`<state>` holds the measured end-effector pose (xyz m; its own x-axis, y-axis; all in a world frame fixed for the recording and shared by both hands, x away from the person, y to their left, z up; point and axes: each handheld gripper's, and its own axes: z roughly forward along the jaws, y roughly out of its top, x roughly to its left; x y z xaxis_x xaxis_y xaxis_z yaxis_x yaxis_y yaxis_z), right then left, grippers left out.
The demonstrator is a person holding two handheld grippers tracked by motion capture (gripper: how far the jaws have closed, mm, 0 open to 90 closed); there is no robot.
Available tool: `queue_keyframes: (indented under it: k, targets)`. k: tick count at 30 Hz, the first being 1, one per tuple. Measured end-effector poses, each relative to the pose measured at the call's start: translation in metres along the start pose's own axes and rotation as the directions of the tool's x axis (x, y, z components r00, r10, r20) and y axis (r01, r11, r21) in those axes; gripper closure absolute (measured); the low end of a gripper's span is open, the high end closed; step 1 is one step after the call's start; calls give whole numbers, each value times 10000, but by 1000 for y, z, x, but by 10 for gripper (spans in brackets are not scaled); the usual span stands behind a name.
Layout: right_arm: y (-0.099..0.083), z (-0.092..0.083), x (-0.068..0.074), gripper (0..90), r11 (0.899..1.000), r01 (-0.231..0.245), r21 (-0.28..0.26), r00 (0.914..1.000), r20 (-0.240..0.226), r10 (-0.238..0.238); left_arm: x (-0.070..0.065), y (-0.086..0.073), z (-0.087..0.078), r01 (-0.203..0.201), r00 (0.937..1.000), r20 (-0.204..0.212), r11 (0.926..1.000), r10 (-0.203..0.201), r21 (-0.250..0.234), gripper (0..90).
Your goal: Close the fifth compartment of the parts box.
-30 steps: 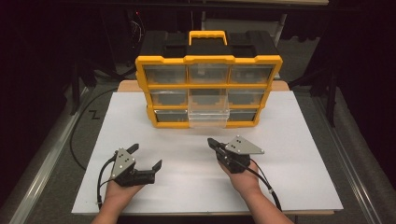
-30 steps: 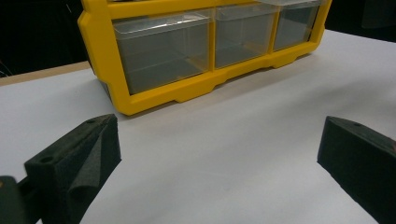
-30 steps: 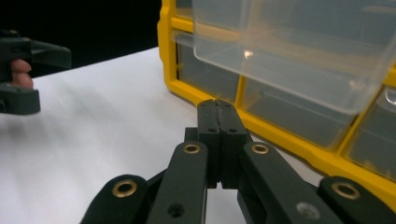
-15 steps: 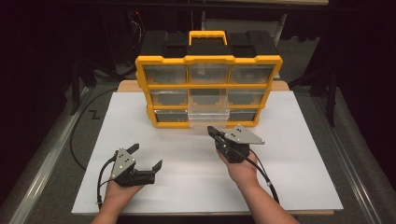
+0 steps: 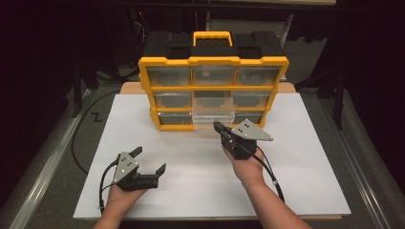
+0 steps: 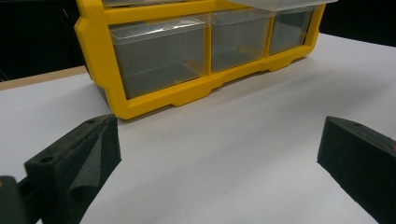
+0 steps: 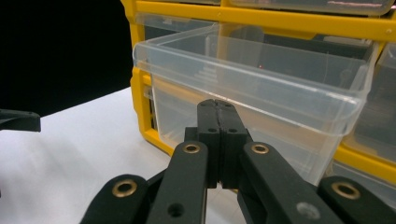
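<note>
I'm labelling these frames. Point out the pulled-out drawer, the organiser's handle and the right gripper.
Drawer [image 7: 252, 88]: right gripper view, front wall.
Handle [image 5: 212, 35]: high view, top bar.
Right gripper [image 5: 217, 126]: high view, tips of its shut fingers.

White-topped table [image 5: 305, 191] amid a dark room.

Lab/recording bench: white board [image 5: 305, 186] on table, black surround, cables [image 5: 86, 129], yellow drawer organizer [image 5: 212, 90].

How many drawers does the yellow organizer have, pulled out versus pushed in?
Pulled-out drawer: 1, bottom row middle
Pushed-in drawers: 8
Total in the organizer: 9
</note>
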<state>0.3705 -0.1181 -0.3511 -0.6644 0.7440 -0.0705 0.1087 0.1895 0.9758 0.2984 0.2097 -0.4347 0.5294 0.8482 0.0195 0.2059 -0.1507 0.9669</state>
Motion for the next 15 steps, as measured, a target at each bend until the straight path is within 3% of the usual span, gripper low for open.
queue_keyframes:
  k: [15]
  targets:
    - [10, 2, 0, 900, 10000, 42, -88, 9999, 112, -41, 1, 0, -1, 5, 10000, 26, 10000, -5, -80, 2]
